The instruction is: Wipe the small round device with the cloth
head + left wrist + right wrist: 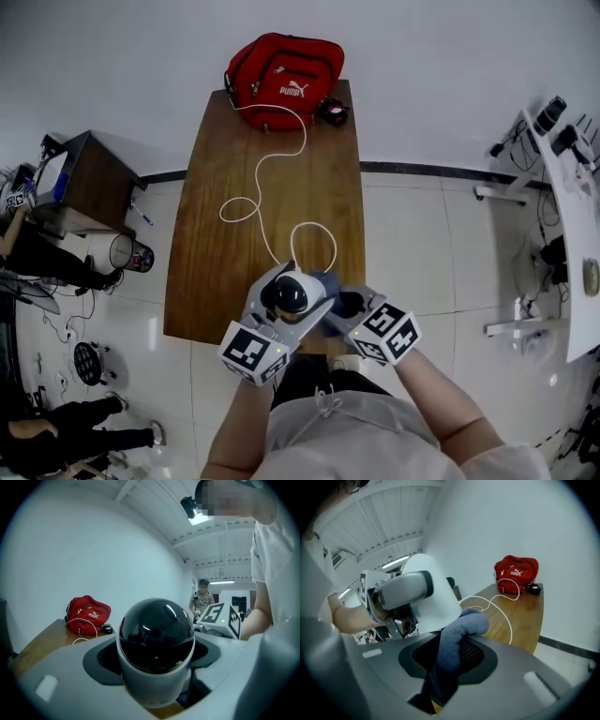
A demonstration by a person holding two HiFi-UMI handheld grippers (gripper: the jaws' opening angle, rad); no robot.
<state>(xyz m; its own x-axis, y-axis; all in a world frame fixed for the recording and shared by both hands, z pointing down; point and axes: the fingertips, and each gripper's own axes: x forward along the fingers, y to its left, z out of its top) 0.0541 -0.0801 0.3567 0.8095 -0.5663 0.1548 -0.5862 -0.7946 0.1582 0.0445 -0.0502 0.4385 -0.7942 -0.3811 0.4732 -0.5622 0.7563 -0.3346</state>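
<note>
The small round device (292,296), white with a glossy black dome (156,641), is lifted off the near end of the wooden table (211,281). My left gripper (298,291) is shut on it, a jaw on either side of its white body. My right gripper (343,302) is close on its right, shut on a blue cloth (457,641). The cloth's folded end (329,281) touches the device's white shell (433,599). A white cable (274,169) trails from the device across the table.
A red bag (286,80) and a small black object (333,111) sit at the table's far end by the wall. A dark side table (89,178) and seated people are at the left. A white desk (577,216) stands at the right.
</note>
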